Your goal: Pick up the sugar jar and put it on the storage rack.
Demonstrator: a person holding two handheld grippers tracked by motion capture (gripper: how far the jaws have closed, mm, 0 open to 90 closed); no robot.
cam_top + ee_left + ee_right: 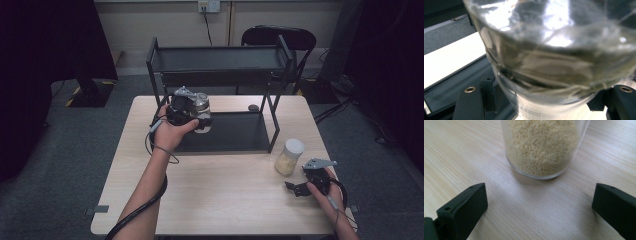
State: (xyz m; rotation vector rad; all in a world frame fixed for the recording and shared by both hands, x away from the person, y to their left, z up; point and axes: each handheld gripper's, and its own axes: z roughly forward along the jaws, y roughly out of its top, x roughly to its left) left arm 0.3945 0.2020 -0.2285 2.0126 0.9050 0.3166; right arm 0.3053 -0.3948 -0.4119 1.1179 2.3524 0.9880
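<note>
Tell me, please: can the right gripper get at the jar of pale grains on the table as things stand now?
Probably yes. The right gripper has its jaws wide open and pointed at the jar of pale grains, which stands upright just ahead on the bare table. Nothing lies between them, and the left gripper, shut on a clear jar, is far off by the rack.

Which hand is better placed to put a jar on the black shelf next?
Left. The left gripper already grips the clear jar beside the black shelf. The right gripper is open, and the grain jar stands untouched on the table.

Bare forearms; black gripper (303, 189) bodies, seemingly brass-eyed.
</note>
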